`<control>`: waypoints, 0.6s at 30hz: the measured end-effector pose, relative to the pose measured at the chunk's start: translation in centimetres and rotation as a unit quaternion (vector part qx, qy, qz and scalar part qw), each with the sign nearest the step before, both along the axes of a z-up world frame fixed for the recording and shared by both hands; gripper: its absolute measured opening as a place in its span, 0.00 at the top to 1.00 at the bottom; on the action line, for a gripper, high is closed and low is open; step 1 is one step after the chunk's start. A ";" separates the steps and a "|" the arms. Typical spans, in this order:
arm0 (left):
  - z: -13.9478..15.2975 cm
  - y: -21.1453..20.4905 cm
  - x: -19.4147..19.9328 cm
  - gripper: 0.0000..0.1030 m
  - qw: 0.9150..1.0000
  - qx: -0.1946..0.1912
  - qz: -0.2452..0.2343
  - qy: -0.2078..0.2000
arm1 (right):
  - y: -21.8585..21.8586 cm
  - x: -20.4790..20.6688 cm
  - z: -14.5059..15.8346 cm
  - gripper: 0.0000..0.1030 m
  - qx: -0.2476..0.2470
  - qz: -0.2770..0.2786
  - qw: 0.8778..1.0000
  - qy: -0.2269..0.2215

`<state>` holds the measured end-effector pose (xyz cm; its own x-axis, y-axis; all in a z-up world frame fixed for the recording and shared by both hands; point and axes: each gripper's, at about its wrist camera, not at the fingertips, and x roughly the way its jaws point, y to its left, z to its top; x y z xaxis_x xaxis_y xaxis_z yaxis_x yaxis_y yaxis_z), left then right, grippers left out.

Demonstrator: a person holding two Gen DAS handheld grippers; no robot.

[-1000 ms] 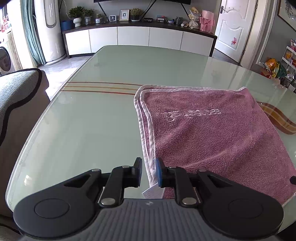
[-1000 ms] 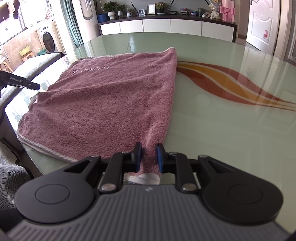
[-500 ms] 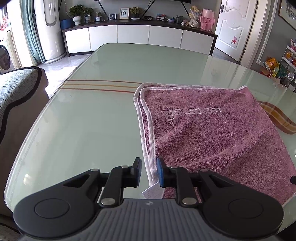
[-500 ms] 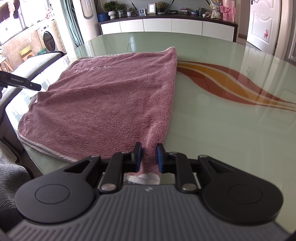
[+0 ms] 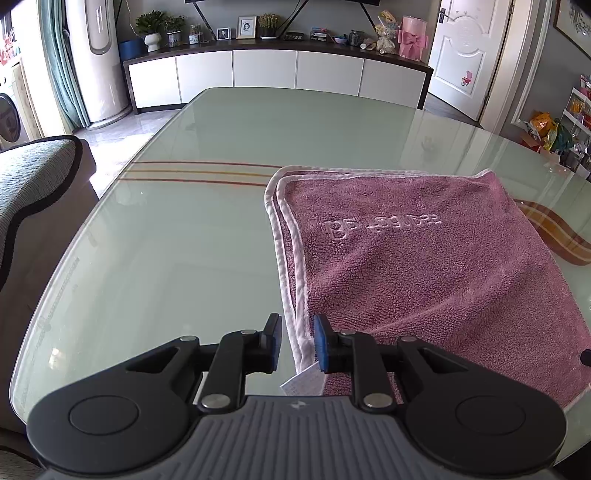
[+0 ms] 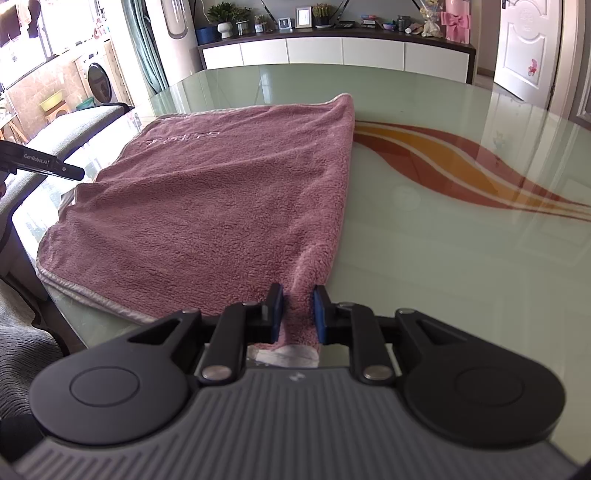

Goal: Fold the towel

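At the table's (image 5: 155,258) near edge, my right gripper (image 6: 298,314) pinches the pink towel's (image 6: 221,206) corner while my left gripper (image 5: 297,343) seems to straddle the hem loosely, so I should clamp it before lifting both corners evenly.

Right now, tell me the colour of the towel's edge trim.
White, bordering the pink towel; clearest in the left wrist view.

A lived-in home, a dining and living room. A glass-topped dining table (image 5: 207,236) fills the middle; at twelve o'clock a long white sideboard (image 5: 266,74) carries framed photos (image 5: 246,27) and potted plants (image 5: 151,27); a washing machine (image 6: 99,82) stands at ten o'clock.
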<state>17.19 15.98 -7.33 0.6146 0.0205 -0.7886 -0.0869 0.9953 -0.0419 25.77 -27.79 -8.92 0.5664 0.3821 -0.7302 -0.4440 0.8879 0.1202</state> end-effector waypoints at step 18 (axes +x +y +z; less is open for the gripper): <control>0.2 0.0 0.0 0.76 1.000 0.001 -0.002 -0.002 | 0.1 0.0 0.0 0.83 -0.001 0.002 1.000 0.000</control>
<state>17.23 15.94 -7.17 0.6174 0.0205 -0.7864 -0.0833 0.9957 -0.0394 25.81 -27.72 -8.91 0.5651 0.3826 -0.7309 -0.4483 0.8862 0.1173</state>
